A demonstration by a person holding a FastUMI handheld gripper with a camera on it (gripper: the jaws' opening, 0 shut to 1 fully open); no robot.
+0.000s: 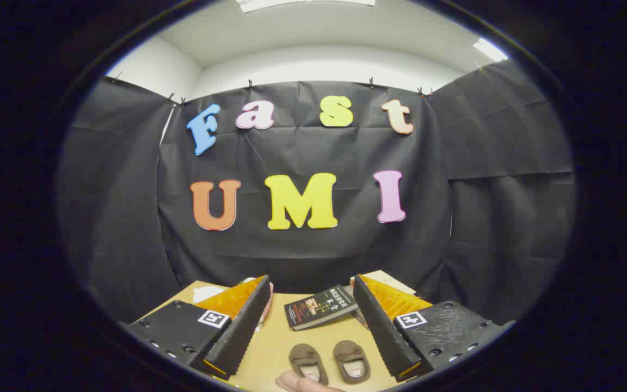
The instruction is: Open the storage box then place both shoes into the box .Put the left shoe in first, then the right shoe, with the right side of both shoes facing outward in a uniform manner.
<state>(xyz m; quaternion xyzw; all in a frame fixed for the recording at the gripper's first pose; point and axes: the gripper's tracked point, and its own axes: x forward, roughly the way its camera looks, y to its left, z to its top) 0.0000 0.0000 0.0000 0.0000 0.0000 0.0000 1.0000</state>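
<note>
Two small brown shoes lie side by side on the wooden table (270, 348), one shoe (308, 361) on the left and the other shoe (351, 359) on the right, toes pointing away. They sit low between my two fingers. My gripper (313, 302) is open, held above the table, with nothing between the fingers. A person's fingertip (298, 383) touches the near end of the left shoe. The storage box cannot be made out with certainty.
A dark book (320, 307) lies flat on the table just beyond the shoes. A pale box-like thing (387, 280) peeks from behind the right finger, and a white and pink object (207, 294) from behind the left finger. Black cloth walls close in the table.
</note>
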